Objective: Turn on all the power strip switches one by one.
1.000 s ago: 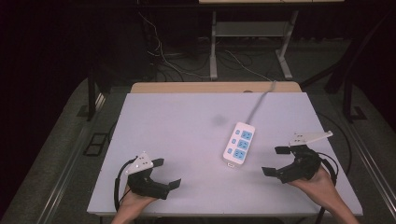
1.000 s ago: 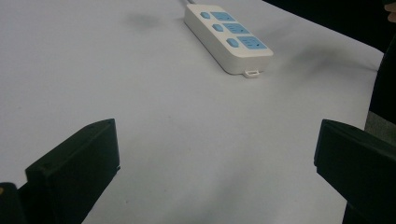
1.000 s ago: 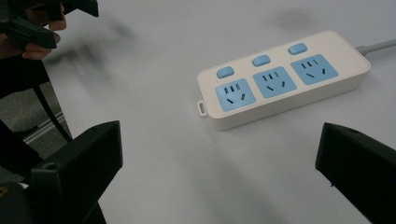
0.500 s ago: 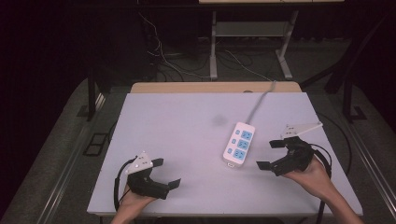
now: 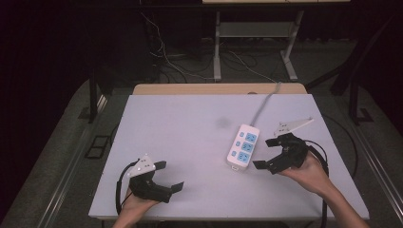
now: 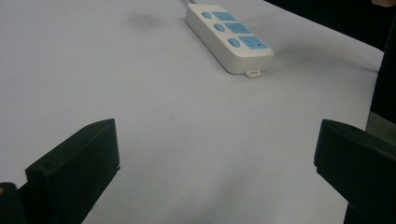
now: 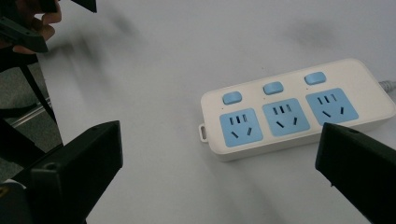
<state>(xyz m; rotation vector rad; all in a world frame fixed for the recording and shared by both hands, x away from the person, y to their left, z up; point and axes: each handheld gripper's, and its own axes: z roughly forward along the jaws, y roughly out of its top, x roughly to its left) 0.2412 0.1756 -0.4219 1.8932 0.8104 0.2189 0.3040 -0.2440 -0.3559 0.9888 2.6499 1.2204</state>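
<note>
My left gripper (image 5: pixel 167 176) sits low at the near edge of the pale lavender table (image 5: pixel 180 128), jaws wide apart, empty, parked as I judge it. My right gripper (image 5: pixel 267 153) hovers farther in, jaws spread, just beside the white three-socket power strip with blue faces (image 5: pixel 243 146), likely lined up to grasp it.

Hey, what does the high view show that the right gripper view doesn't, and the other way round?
High view alone: the power strip's grey cable running off the table's far edge, and the floor with cables behind. Right gripper view alone: each outlet's slots and the hanging tab up close. Both: the power strip, the white table, the open right tool and the left tool.
</note>
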